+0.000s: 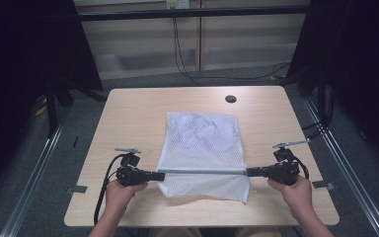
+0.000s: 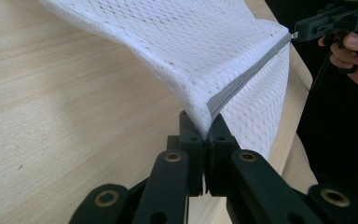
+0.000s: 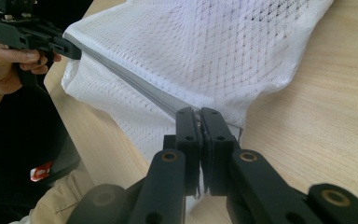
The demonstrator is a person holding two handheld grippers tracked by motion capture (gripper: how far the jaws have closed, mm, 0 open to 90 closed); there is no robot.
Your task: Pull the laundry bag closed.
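Note:
A white mesh laundry bag [image 1: 201, 148] with a grey zipper band [image 1: 205, 172] lies on the light wooden table [image 1: 128, 113], white cloth bunched inside its far half. The band is stretched taut between the two grippers, a little above the tabletop. My left gripper [image 1: 162, 176] is shut on the band's left end, seen close in the left gripper view where the jaws pinch the bag corner [image 2: 204, 120]. My right gripper [image 1: 248, 172] is shut on the band's right end, its jaws closed on the mesh bag [image 3: 242, 56] at the zipper band [image 3: 140, 88].
A round dark cable hole [image 1: 231, 98] sits near the table's far edge. Black curtains and stands flank the table on both sides, and cables run across the floor behind. The person's hands hold the grippers near the table's front edge.

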